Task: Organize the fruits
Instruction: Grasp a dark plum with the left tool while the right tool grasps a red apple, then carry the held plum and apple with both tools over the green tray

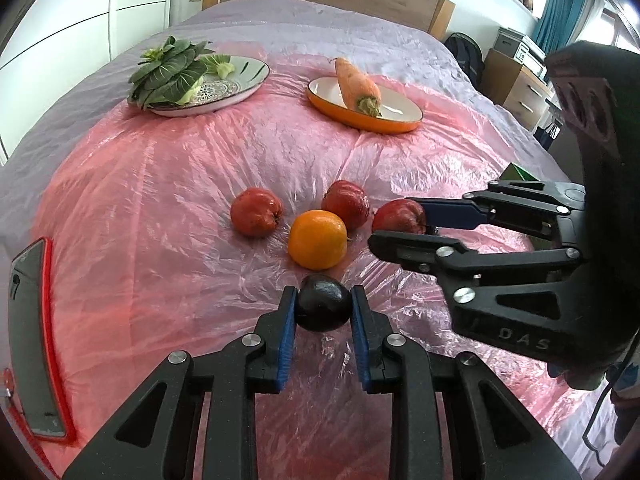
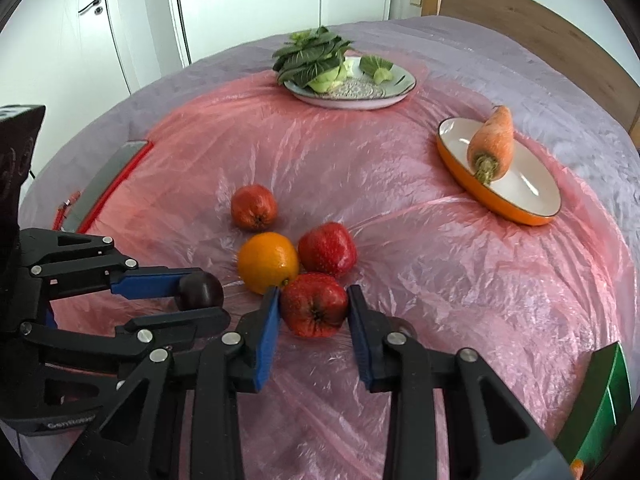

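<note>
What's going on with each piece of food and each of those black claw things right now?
Left gripper: jaws shut on the dark plum.
Dark plum: clamped, at the sheet.
Right gripper: jaws astride the nearest red apple; grip unclear.
Nearest red apple: between the jaws, resting on the sheet.
Orange: loose beside it.
Two other red apples: loose.
Carrot: lying in the orange dish.
Greens: piled on the patterned plate.
</note>
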`<state>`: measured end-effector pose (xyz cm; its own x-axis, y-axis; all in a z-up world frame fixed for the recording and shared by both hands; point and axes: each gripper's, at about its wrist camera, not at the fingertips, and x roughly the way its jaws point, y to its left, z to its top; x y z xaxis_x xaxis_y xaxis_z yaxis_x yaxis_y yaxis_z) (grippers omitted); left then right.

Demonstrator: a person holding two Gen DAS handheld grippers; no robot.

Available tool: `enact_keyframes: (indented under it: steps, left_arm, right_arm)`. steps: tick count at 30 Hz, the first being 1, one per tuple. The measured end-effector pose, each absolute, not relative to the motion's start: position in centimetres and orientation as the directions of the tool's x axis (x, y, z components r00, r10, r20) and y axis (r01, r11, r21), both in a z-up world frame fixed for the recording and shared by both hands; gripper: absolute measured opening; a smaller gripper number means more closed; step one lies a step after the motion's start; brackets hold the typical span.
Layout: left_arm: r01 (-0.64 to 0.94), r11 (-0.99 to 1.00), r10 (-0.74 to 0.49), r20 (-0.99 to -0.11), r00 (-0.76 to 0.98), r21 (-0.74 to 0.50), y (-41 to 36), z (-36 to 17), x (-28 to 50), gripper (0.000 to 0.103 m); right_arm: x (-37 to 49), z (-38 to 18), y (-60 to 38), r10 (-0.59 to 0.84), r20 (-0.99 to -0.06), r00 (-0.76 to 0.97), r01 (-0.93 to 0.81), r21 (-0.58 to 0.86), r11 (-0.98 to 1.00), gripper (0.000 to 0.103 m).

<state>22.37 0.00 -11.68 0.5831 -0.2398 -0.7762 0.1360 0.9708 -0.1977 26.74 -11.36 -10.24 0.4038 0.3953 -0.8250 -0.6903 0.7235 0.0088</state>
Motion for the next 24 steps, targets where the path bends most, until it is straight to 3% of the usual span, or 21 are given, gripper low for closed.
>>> enact_keyframes:
  steps: [24]
  left_arm:
    - [0.105,0.981,-0.191,-0.751,0.632,-0.161,1.6,-6.2,16.6,0.022]
  right_arm:
    - [18.6,-4.5,-16.3,0.433,-0.774,0.461,-0.6,0.088,0.796,0.058]
